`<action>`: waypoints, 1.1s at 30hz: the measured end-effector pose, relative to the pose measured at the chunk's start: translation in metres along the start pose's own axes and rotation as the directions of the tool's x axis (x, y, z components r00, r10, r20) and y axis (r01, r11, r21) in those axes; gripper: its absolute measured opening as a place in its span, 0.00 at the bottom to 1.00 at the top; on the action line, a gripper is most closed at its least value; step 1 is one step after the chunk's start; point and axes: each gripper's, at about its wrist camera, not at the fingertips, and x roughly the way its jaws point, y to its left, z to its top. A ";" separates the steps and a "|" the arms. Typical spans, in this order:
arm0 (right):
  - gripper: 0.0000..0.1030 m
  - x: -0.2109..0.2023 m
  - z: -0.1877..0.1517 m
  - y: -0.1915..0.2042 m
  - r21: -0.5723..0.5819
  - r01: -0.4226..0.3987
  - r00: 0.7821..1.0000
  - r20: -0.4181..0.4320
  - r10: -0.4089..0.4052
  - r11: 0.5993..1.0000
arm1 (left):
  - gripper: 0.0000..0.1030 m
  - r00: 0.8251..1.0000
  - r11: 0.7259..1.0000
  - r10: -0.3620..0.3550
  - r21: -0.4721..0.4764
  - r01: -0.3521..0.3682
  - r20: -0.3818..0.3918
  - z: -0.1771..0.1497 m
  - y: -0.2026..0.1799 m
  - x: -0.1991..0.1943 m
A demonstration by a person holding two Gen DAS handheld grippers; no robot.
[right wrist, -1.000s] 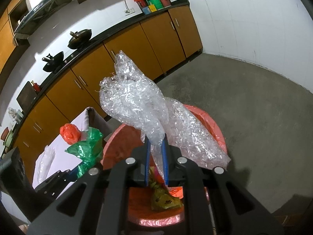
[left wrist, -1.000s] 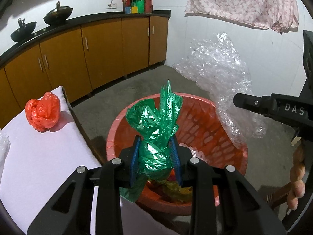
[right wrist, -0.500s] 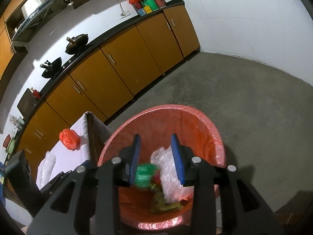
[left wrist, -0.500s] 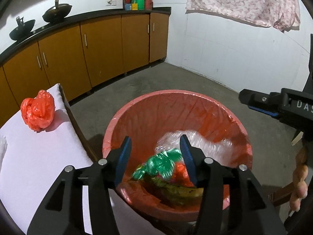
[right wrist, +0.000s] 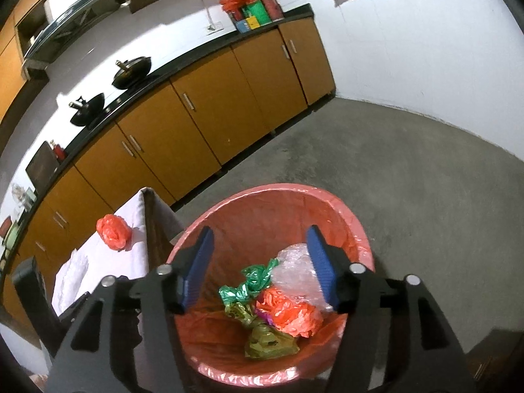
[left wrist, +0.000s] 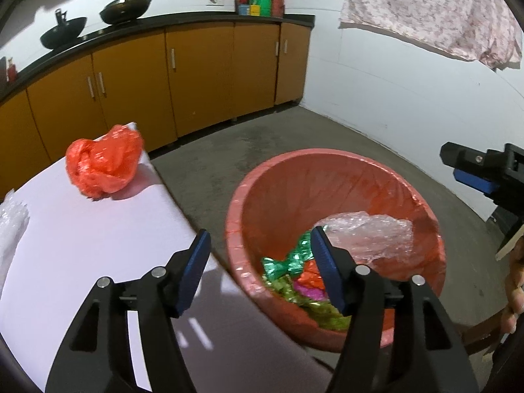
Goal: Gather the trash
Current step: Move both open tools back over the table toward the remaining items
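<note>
- Nearest us, the left gripper (left wrist: 258,263) hangs over the table's edge and the bin's rim; its jaws stand apart and are opening, with nothing between them.
- The right gripper (right wrist: 260,260) hangs above the bin (right wrist: 347,209); its jaws too are apart and opening, and empty.
- Inside the red-lined bin (left wrist: 327,160) we see collected trash: a green bag (right wrist: 252,283), clear bubble wrap (right wrist: 294,268), an orange bag (right wrist: 288,311) and an olive wrapper (right wrist: 268,344). This share of the task we judge done.
- Left to collect: an orange crumpled bag (left wrist: 103,163) near the far corner of the table (left wrist: 98,245), and clear plastic (left wrist: 9,222) at its left edge.
- Nothing stands between the left gripper and the orange crumpled bag.
- Beyond lie bare floor (right wrist: 409,170), cabinets (left wrist: 203,75) bearing two woks (left wrist: 124,8), and a hanging cloth (left wrist: 432,9).
</note>
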 end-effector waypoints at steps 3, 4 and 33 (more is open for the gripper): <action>0.63 -0.001 -0.002 0.011 -0.044 -0.015 1.000 0.000 0.015 0.999 | 0.65 1.000 1.000 0.018 -0.015 -0.018 0.004 -0.002 0.010 -0.005; 0.65 -0.002 -0.002 0.015 -0.058 -0.020 1.000 0.000 0.020 0.998 | 0.67 1.000 0.999 0.027 -0.024 -0.027 0.007 -0.004 0.016 -0.008; 0.80 0.058 -0.052 0.204 -0.368 -0.240 0.965 -0.191 0.180 0.898 | 0.97 0.793 0.744 0.603 -0.298 -0.598 -0.085 -0.069 0.283 -0.095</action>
